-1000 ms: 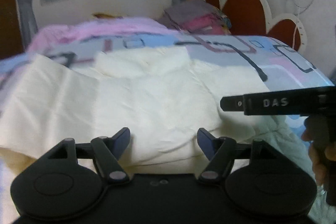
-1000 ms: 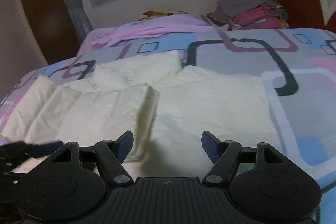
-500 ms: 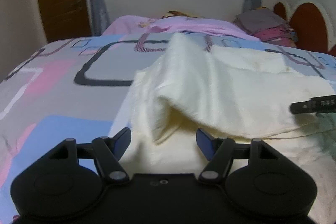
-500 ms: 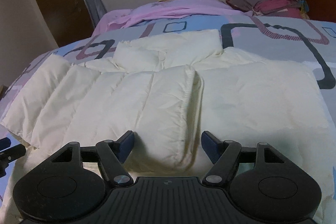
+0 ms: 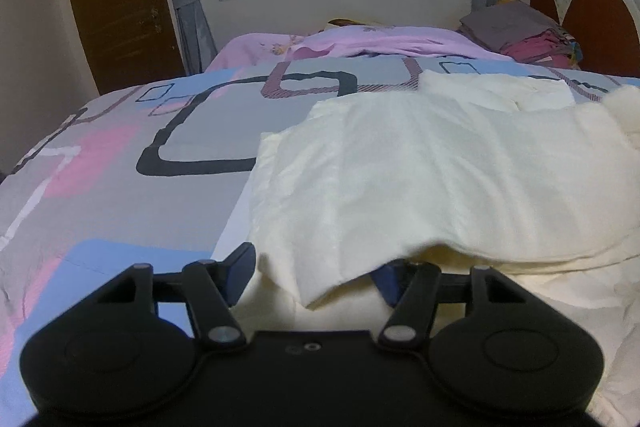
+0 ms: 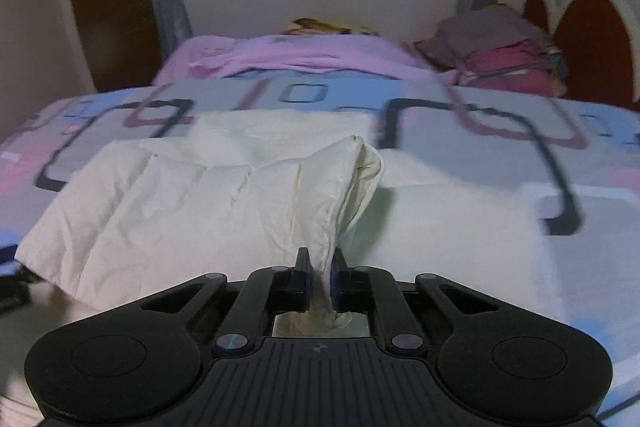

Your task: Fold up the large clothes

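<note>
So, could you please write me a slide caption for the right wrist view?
Right hand-held gripper shut on a fold of the cream garment lying on the patterned bed.

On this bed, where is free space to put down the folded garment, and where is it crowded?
Free: the patterned bedspread left of the cream garment, and the stretch to its right in the right wrist view. Crowded: the far edge, with the pink blanket and the stack of clothes by the headboard.

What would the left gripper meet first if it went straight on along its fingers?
Probably the cream padded garment: the left gripper is open, and the garment's folded corner already hangs between its fingers.
</note>
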`<state>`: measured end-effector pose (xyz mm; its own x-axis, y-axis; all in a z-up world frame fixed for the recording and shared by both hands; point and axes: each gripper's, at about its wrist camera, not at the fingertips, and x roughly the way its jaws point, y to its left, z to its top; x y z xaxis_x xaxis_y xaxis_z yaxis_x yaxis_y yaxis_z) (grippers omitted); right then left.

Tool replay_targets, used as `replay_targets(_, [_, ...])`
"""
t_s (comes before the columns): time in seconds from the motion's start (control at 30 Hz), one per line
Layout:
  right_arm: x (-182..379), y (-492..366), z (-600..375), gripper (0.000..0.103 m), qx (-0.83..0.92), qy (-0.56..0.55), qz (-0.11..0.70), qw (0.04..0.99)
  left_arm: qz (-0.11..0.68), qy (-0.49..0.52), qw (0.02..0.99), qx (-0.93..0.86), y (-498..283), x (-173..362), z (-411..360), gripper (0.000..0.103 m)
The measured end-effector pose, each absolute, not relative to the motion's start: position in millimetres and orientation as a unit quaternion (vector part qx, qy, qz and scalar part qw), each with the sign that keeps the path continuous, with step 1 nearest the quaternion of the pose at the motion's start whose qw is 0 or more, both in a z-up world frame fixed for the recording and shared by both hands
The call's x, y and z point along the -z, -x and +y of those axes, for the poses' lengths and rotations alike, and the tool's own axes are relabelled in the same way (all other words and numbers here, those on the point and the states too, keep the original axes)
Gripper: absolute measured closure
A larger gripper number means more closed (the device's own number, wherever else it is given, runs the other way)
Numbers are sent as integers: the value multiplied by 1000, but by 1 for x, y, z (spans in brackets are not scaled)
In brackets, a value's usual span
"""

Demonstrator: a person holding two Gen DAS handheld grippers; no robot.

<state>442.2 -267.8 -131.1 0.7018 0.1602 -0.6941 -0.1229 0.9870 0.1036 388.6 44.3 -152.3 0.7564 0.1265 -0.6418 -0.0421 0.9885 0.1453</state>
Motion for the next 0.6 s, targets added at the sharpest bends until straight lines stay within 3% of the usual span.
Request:
replay_targets(0.03, [133,-443,-275,95,-73,-27,385,920,347,-63,935,-45,-390,154,44,46])
replay_targets(0.1, [139,-442,-285,95,-62,-25,391,918,354,-70,931,-49,-391,157,43,64])
replay_targets(0.33, [164,-445,-292,94,-38,-16,419,907,386,-64,920,-33,-389,168,46,67])
replay_targets(0.4, [156,-439,-297,86,-27,-26,407,913,389,-55,919,-24,-385,160,53,66])
replay_targets(0.47, [144,-429,-303,58,-20,-36,383,923,393,-34,919,-16,-378,149,64,62])
replay_targets(0.6, [124,-425,-302,56,-20,-32,332,942,384,39,922,-19,-362,124,84,56])
